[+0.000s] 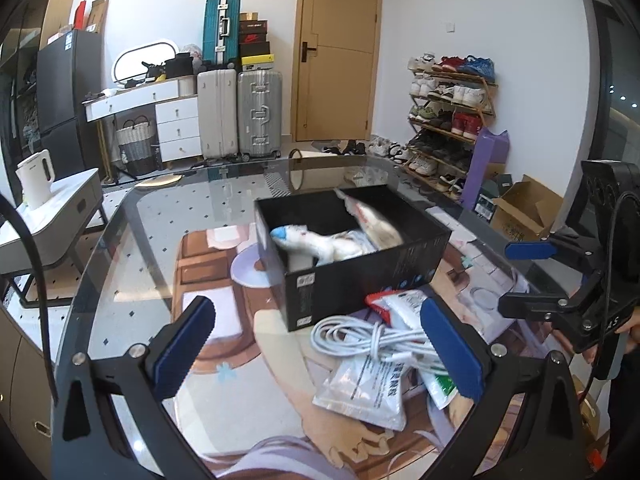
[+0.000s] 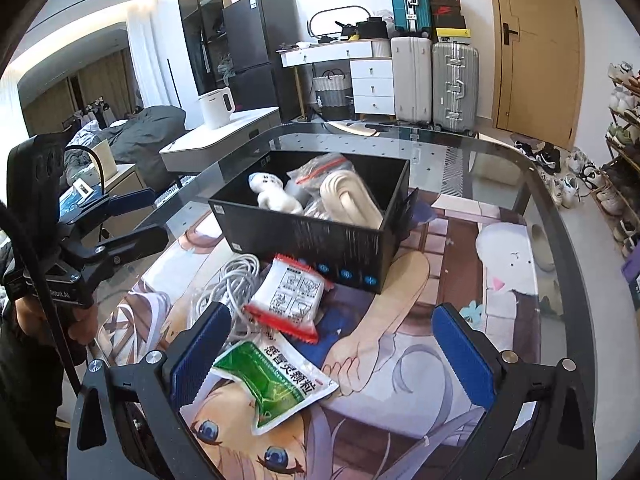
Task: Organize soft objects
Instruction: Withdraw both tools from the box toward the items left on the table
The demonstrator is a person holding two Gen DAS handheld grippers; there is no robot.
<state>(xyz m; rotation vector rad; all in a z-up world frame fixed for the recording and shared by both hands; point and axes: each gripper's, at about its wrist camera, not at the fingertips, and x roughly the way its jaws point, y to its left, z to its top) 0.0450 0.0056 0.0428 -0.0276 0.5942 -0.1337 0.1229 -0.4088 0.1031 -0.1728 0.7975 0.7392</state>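
Right wrist view: black box [image 2: 308, 216] on bench [image 2: 500, 168] is already part-filled. Cable coil [image 2: 236, 280] and 3 sachets lie just in front of box. Both hand-held grippers, left [image 1: 316, 344] and right [image 2: 332, 356], are held wide open, empty. Next judged: green sachet [image 2: 276, 384] to be gripped.

Open black box [image 2: 304, 236] holds white sock [image 2: 272, 194], insoles [image 2: 352, 196]; beside its near wall lie white cable [image 2: 236, 284], red-edged packet [image 2: 292, 294], green pouch [image 2: 276, 384].
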